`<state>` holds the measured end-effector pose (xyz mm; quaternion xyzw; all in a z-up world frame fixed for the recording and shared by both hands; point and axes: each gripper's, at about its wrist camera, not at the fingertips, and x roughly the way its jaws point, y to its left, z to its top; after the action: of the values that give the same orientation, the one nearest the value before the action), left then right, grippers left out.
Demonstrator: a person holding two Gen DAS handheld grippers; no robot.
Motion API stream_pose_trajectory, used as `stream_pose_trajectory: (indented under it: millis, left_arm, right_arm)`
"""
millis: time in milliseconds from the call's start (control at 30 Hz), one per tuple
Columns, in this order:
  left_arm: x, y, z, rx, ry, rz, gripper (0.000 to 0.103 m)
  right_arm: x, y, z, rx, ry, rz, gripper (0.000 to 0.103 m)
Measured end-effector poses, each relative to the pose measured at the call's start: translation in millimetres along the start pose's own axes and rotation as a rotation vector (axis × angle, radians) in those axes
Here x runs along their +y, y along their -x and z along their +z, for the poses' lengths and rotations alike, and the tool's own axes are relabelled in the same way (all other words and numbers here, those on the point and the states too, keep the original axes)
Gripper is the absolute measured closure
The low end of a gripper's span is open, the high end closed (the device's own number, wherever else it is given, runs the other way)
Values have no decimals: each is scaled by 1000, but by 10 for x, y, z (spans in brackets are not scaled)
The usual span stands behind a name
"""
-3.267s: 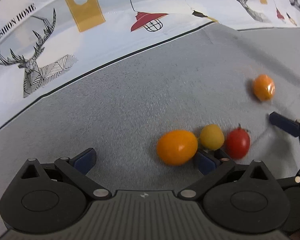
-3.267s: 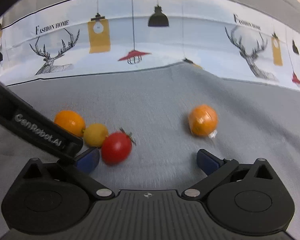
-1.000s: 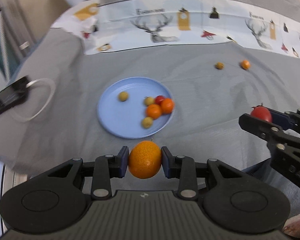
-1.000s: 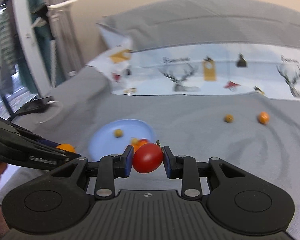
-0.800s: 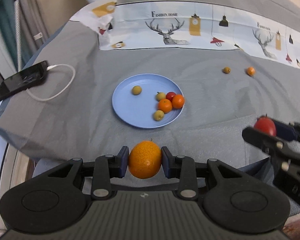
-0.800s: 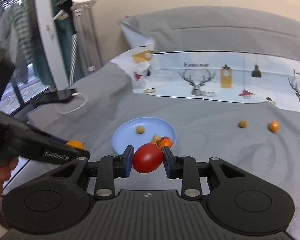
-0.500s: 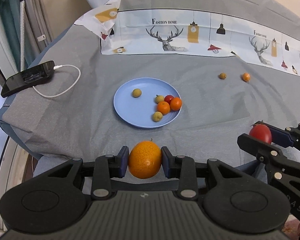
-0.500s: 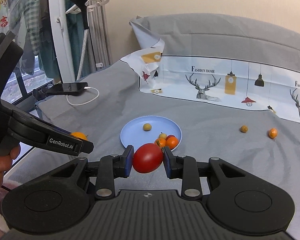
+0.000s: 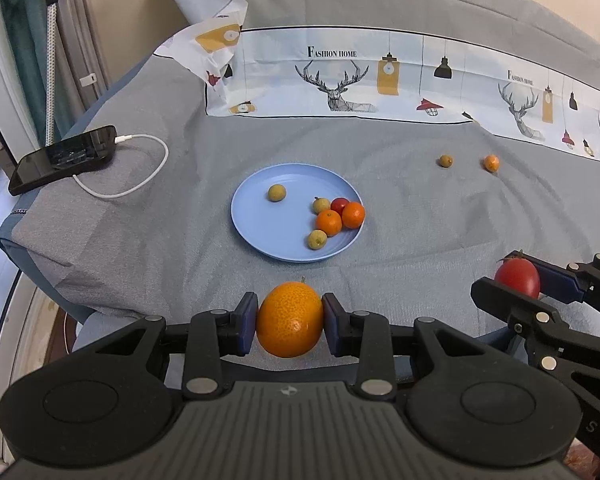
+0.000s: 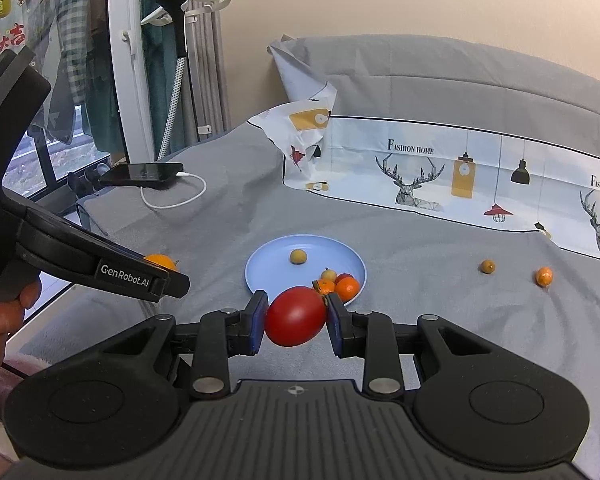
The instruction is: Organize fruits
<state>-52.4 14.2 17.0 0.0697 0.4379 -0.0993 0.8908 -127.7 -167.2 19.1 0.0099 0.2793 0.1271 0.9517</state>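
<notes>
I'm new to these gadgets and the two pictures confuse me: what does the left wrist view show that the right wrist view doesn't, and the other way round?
Only the left wrist view shows the orange whole, clamped in the left gripper, and all six fruits on the plate unobstructed.

Only the right wrist view shows the window, the hanging clothes, the wall and a hand holding the left gripper.

Both show the tomato in the right gripper, the plate, the phone with its cable, and two loose fruits on the bed.
</notes>
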Motion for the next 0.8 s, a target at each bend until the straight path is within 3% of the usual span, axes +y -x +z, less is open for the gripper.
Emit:
stream_pose_trajectory:
  millis: [800]
  left_arm:
    - [48,-252,22,66,22,-3,65]
  right_arm:
    - [-53,-216,-26,67,-24,16,70]
